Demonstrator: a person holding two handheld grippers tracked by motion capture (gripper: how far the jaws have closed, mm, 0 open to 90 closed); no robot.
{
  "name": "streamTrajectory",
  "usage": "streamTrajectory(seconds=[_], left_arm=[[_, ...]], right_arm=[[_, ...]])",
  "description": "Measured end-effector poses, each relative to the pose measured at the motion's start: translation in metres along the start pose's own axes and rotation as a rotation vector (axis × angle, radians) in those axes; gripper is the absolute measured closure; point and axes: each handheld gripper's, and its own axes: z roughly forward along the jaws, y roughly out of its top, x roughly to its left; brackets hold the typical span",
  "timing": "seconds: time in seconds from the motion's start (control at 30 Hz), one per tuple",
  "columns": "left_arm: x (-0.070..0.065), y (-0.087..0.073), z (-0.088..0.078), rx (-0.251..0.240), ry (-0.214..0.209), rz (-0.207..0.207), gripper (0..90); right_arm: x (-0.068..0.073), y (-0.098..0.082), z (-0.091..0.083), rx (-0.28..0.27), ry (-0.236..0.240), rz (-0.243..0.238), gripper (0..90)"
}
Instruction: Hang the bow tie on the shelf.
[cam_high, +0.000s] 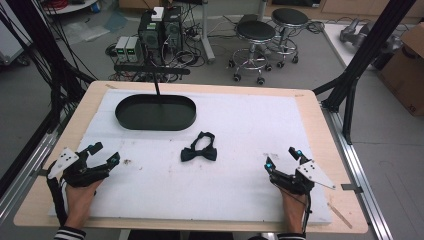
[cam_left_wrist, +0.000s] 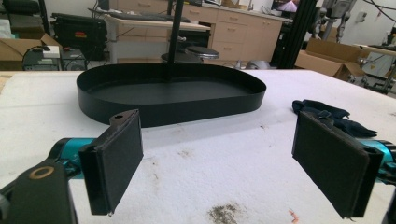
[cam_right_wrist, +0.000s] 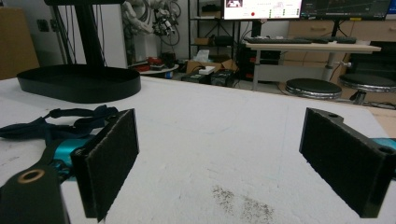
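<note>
A dark bow tie (cam_high: 199, 148) lies on the white mat near the middle of the table, its strap looped behind it. Beyond it stands a black oval tray (cam_high: 155, 111) with low walls and nothing inside. My left gripper (cam_high: 104, 153) rests at the front left of the mat, jaws wide open and empty. In the left gripper view the tray (cam_left_wrist: 168, 95) is ahead and the bow tie (cam_left_wrist: 327, 116) peeks past the right jaw. My right gripper (cam_high: 283, 156) sits at the front right, open and empty. In the right gripper view the bow tie (cam_right_wrist: 56, 122) lies left, the tray (cam_right_wrist: 79, 83) farther back.
A white foam mat (cam_high: 240, 125) covers most of the wooden table (cam_high: 320, 125). A thin black post (cam_high: 154, 80) rises behind the tray. Dark smudges mark the mat near both grippers. Stools, computers and cables stand on the floor beyond the far edge.
</note>
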Motion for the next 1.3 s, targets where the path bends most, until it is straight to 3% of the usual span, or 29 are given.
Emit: streamTrajectory(seconds=[0.47,0.97,1.1,1.23,1.3], left_arm=[[-0.003,0.0,0.001,0.01,-0.011,0.038,16.7],[0.0,0.001,0.0,-0.004,-0.028,0.014,16.3],[0.003,0.006,0.001,-0.016,-0.018,0.004,16.4],[0.004,0.02,0.004,-0.026,-0.032,0.006,16.7],[0.001,0.032,0.008,-0.008,-0.039,0.009,16.7]], right_arm=[[0.0,0.0,0.001,-0.002,-0.001,-0.008,11.0],[0.001,0.0,0.0,0.003,-0.002,-0.001,11.0],[0.001,0.0,0.0,0.004,-0.002,-0.006,11.0],[0.0,0.0,0.001,-0.001,-0.001,-0.008,10.9],[0.001,0.0,0.0,0.002,0.0,0.0,10.9]])
